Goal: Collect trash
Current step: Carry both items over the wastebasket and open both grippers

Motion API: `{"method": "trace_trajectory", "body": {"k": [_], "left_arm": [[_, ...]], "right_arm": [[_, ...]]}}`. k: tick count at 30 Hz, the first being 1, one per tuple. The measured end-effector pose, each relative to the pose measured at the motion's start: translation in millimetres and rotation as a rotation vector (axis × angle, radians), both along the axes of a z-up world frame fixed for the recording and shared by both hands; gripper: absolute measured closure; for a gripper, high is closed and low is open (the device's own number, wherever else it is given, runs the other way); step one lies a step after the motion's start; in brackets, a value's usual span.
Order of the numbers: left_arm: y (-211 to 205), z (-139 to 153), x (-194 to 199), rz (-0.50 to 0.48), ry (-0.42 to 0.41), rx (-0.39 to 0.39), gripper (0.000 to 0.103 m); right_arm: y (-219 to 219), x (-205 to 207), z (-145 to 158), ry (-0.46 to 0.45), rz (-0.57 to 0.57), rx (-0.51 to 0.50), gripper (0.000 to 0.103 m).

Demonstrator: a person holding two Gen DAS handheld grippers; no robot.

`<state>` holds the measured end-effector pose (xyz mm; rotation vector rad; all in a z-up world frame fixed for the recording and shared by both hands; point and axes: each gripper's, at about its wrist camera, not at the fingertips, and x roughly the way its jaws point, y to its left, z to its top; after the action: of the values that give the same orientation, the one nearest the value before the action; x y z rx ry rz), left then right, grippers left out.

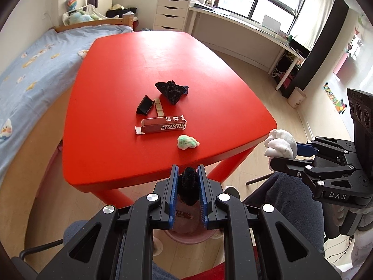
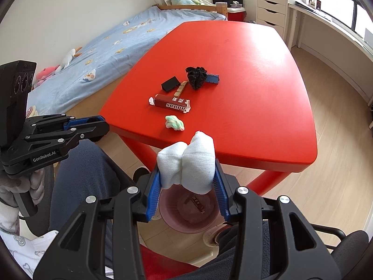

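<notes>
My left gripper (image 1: 188,175) is shut on a black fuzzy wad (image 1: 188,187) and holds it above a pink bin (image 1: 191,235) on the floor. My right gripper (image 2: 187,163) is shut on a white cloth wad (image 2: 186,163), also above the pink bin (image 2: 190,210). On the red table (image 1: 144,53) lie a maroon carton (image 1: 163,126), a green-white wad (image 1: 187,141), a black crumpled wad (image 1: 171,89), a black wedge (image 1: 144,105) and a tan strip (image 1: 159,108). A blue piece (image 2: 212,78) lies by the black crumpled wad (image 2: 197,74).
A bed with a blue sheet (image 1: 28,70) stands left of the table. A white drawer unit (image 1: 171,14) and a desk (image 1: 244,23) stand beyond it under the window. My knees and a chair are below the grippers. A white bin (image 1: 296,97) stands on the floor at the right.
</notes>
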<state>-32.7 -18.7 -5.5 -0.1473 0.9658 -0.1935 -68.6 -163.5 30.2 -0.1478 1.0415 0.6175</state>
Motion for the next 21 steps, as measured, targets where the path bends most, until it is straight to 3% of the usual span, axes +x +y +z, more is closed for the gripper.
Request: {"method": "trace_trajectory", "body": {"k": [21], "left_arm": [[-19.0,-15.0,-15.7,-0.06,0.047,-0.019,0.087]], "right_arm": [[-3.0,-17.0,-16.6,0.053,0.028,0.002,0.061]]}}
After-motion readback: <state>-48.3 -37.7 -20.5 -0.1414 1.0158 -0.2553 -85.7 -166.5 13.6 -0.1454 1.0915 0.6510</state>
